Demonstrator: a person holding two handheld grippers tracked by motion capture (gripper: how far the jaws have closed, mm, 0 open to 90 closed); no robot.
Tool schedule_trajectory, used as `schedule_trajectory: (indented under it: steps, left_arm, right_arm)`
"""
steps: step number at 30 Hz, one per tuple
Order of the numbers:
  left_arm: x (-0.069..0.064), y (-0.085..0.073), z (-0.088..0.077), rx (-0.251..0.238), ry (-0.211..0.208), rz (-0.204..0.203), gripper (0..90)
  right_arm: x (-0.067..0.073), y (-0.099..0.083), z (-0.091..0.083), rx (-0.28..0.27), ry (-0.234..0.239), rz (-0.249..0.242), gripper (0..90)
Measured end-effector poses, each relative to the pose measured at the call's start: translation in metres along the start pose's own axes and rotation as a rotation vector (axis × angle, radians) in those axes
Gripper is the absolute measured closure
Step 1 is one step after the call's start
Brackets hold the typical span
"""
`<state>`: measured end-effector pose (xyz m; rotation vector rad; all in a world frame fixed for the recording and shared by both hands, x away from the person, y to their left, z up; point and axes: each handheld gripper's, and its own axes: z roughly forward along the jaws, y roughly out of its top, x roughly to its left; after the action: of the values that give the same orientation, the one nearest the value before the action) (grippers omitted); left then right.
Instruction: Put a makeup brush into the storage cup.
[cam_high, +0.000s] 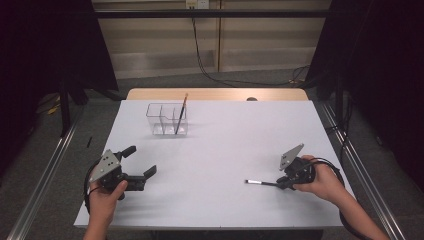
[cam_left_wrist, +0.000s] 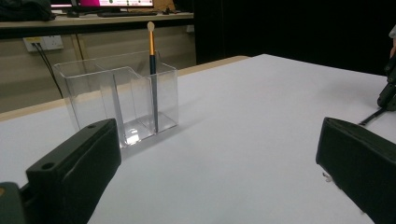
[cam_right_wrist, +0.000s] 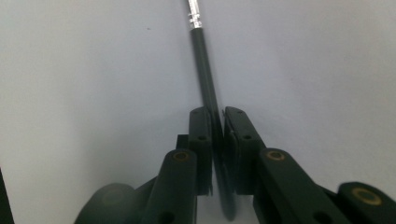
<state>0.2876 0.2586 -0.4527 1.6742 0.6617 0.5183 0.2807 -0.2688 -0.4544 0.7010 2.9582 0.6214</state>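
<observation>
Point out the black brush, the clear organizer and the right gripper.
black brush (cam_right_wrist: 204, 65), right gripper view, on its dark handle.
clear organizer (cam_left_wrist: 93, 93), left gripper view, on its front wall.
right gripper (cam_high: 284, 184), high view, between its fingertips.

Open tabletop (cam_high: 220, 150) is seen between both hands; only the clear organizer (cam_high: 167, 120), far left, obstructs passage.
</observation>
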Motion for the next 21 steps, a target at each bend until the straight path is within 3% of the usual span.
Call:
schedule_trajectory:
  steps: [7, 19, 21]
  left_arm:
    - [0.0007, 0.0003, -0.0013, 0.002, 0.004, 0.002, 0.0]
    - [0.0017, 0.0, -0.0019, 0.005, 0.006, 0.004, 0.0]
    - [0.0017, 0.0001, -0.0019, 0.004, 0.006, 0.005, 0.0]
  right_arm:
    - [-0.0003, -0.0031, -0.0001, -0.022, -0.001, 0.053, 84.1]
    - [0.0005, 0.0008, -0.0004, -0.001, -0.011, 0.099, 84.1]
    - [0.0013, 0.0007, -0.0007, -0.004, -0.016, 0.125, 84.2]
